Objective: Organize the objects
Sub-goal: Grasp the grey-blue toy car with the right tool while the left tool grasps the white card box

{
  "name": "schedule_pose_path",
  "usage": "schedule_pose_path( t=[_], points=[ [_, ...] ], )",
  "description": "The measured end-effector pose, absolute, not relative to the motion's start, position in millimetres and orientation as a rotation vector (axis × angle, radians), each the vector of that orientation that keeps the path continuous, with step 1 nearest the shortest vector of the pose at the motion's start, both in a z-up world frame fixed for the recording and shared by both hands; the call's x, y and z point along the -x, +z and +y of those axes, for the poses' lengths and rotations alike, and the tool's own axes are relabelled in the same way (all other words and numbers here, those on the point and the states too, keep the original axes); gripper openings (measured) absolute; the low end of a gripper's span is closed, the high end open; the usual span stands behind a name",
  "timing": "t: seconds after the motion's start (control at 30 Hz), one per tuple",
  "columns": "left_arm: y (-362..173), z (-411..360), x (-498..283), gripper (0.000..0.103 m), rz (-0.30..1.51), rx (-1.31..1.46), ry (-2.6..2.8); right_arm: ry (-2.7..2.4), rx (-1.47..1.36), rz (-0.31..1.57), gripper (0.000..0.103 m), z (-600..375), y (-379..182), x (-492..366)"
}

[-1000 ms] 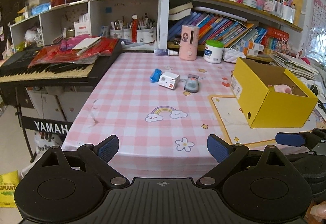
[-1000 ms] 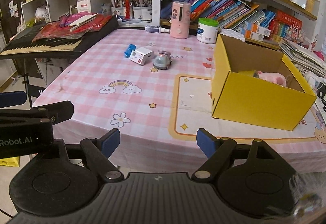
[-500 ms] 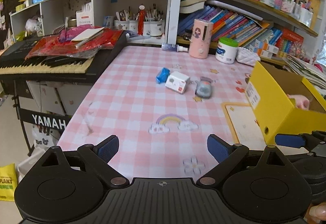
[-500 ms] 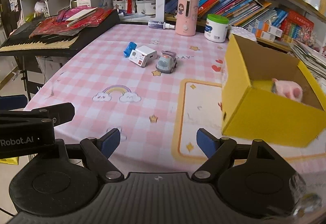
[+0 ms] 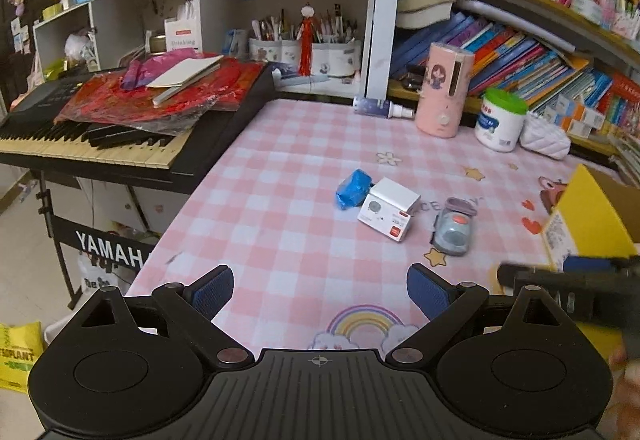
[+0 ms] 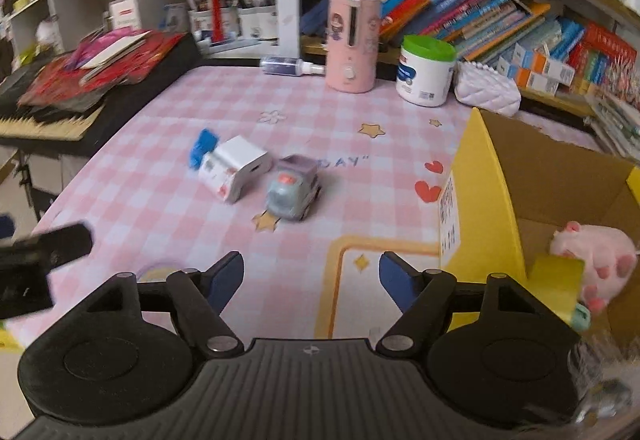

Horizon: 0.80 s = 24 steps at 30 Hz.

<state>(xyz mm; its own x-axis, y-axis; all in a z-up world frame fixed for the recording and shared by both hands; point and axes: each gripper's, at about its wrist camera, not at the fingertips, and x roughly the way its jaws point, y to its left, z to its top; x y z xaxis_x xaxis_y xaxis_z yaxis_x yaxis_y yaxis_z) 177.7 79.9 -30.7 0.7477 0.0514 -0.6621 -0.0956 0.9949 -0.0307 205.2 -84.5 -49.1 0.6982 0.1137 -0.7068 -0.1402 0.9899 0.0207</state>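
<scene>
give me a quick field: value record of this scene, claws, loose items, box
left claw: open, empty, over the table
right claw: open, empty, beside the box
loose items: blue wrapper, white box, toy car, close together mid-table
yellow box: open top, on the table's right
in box: pink plush
table back: pink dispenser, white jar

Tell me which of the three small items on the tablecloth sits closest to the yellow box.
The grey toy car, rightmost of the three; the white box and blue item lie farther left.
</scene>
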Motion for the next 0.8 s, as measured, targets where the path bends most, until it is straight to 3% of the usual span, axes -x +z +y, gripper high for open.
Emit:
schedule_pose_path(
  t=[0.27,0.53,0.8],
  points=[
    [-48,73,-212,0.095,0.782,0.036,0.092,0.151,-0.039,0.839,0.073,-81,-64,-280],
    [-64,64,-240,0.095,0.817,-0.006,0.083,0.139,-0.048,0.897,0.065,-66,-90,-335],
    [-78,51,-273,0.094,0.833,-0.022,0.001,0.193,-0.028,0.953,0.044,-65,-105,-361]
  ],
)
